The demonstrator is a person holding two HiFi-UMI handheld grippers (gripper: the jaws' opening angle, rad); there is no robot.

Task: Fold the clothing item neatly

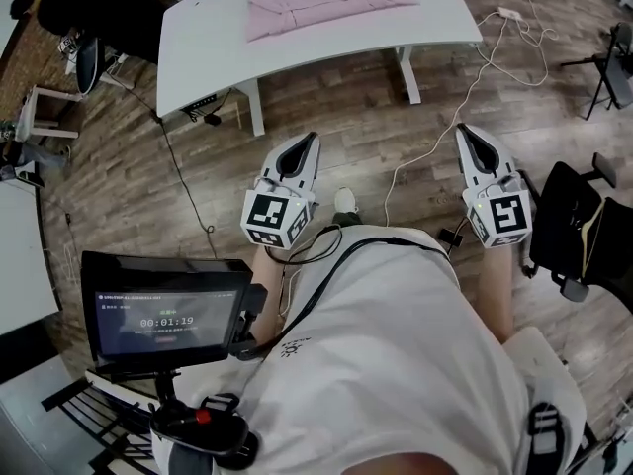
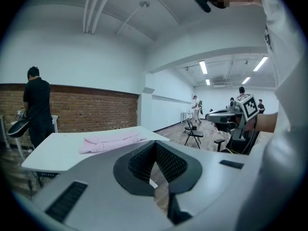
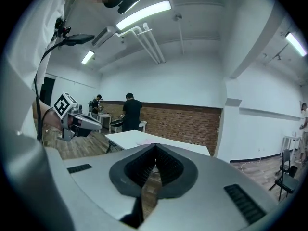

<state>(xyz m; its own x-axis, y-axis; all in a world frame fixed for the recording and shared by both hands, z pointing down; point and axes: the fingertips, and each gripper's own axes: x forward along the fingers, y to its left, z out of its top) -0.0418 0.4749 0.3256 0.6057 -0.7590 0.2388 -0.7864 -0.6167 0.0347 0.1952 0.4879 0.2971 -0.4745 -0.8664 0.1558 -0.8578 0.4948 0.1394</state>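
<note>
**Task item.** The pink garment (image 1: 331,3) lies on the white table (image 1: 198,47). It sits well back from the near edge and roughly midway between the left and right edges. It is gathered into a long, flat bundle running parallel to the near edge. The surface is creased, and a bunched knot of cloth shows toward the right end. In the left gripper view it shows as a low pink strip (image 2: 113,141) on the table top.

**Limits of view.** The head view cuts off the far edge of the table and the upper margin of the garment. In the right gripper view the tongs' own body hides most of the table top, and the garment cannot be clearly made out there.

**Pose.** The left tongs (image 1: 311,139) and right tongs (image 1: 462,129) are held out in front of the person's torso, over the wooden floor (image 1: 346,117). Both are short of the table's near edge, apart from each other and pointing toward the table, close to level. On both tongs the jaws are fully together with nothing between them.
</note>
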